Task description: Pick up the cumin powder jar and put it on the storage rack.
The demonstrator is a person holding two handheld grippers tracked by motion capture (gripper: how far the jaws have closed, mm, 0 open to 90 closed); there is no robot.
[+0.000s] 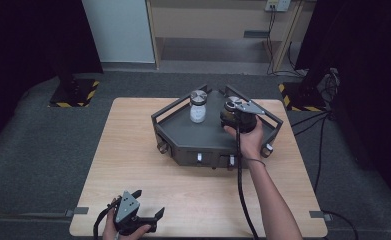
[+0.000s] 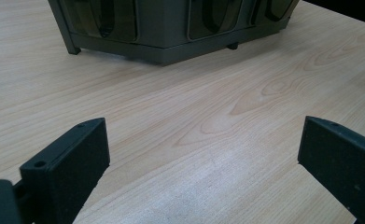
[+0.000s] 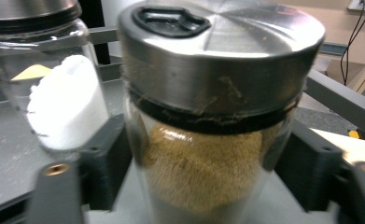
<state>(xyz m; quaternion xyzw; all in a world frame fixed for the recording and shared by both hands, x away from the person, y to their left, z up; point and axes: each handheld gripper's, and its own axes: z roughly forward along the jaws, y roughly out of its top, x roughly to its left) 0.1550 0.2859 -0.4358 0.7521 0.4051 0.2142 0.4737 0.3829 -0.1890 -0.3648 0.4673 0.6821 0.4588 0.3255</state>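
A light wooden table (image 1: 133, 165) stands on grey carpet and carries a dark grey, angular metal rack (image 1: 183, 131) with raised rails on its far half. On the rack's flat top stand two glass shaker jars with brushed steel lids. The jar holding white powder (image 1: 198, 106) is toward the back, and the jar holding brown granules (image 3: 213, 140) stands just beside it, to its right in the high view. The right gripper (image 1: 235, 116) reaches over the rack from the near side; its black jaws sit on either side of the brown jar's glass body, slightly apart, and whether they press on it cannot be told. The left gripper (image 1: 145, 205) rests near the table's front edge, well apart from the rack, jaws spread wide with nothing between them.
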